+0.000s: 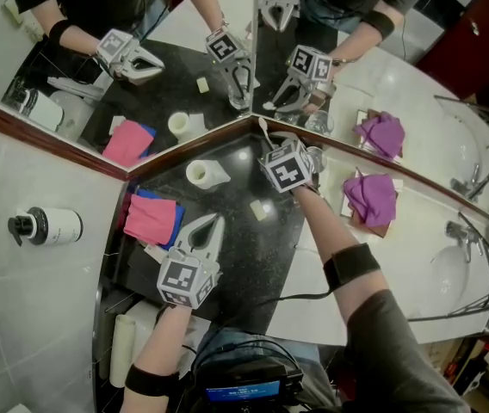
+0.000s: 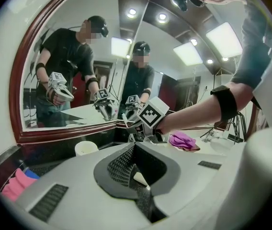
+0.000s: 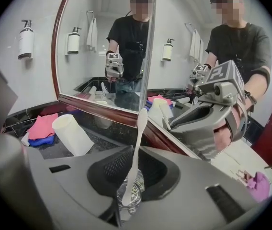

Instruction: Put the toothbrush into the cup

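Observation:
A white toothbrush (image 3: 137, 147) stands upright in a clear glass cup (image 3: 129, 195), its head leaning toward the mirror corner. My right gripper (image 3: 126, 198) is shut on that glass, one jaw on each side. In the head view the right gripper (image 1: 284, 144) sits at the back corner of the black counter (image 1: 236, 231), with the toothbrush (image 1: 263, 128) sticking out above its marker cube. My left gripper (image 1: 206, 229) hovers over the counter nearer the front, shut with nothing in it. In its own view the left gripper (image 2: 138, 176) points toward the right hand.
A white plastic cup (image 1: 206, 173) stands near the mirror corner. A pink cloth (image 1: 150, 218) lies on a blue one at the counter's left. A small cream soap bar (image 1: 260, 209) lies mid-counter. A purple cloth (image 1: 371, 198) sits right, before the sink tap (image 1: 464, 231).

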Motion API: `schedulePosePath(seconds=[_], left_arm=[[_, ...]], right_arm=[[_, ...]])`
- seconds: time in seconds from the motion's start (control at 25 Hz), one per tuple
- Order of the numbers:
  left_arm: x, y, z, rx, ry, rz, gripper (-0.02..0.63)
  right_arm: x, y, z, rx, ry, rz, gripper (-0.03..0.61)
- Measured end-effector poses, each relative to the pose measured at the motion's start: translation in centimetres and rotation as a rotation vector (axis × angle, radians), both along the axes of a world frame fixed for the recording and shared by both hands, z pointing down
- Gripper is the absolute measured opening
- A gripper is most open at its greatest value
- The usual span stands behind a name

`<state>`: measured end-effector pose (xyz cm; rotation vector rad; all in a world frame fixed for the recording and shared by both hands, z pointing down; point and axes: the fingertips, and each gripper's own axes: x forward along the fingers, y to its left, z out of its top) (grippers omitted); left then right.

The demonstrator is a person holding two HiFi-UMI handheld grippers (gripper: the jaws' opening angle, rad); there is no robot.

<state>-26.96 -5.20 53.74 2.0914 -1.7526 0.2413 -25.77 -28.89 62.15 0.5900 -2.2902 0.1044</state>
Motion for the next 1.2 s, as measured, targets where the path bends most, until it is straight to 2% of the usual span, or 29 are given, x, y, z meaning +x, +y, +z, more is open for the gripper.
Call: schedulePosePath(seconds=[0.16,0.36,0.6,0.96,1.2], left_arm=[[-0.1,0.2,0.2,-0.003,0.002,-0.002,0.002],[0.0,0.4,0.1,0.000,0.002,-0.002,0.002],[0.7,0.8,-0.3,0.002,0.009,0.003,0.002],[2.2,1.4,-1.5,0.025,-0.008,0.007,0.002],[3.6,1.9,-2.8,0.035,-0.013,0.013,0.002]], right_arm=[[0.0,0.0,-0.2,0.001,-0.007,0.004,0.048],[0.4,-0.3,-1.5,0.048,-0.025,0.015,0.046],[1.2,0.1,-3.5,0.048,-0.070,0.029,0.044],[3.8,1.5,-9.5,0.082,-0.197,0.057,0.046],[7.1,3.6,-13.8,0.120,-0.283,0.077,0.044]])
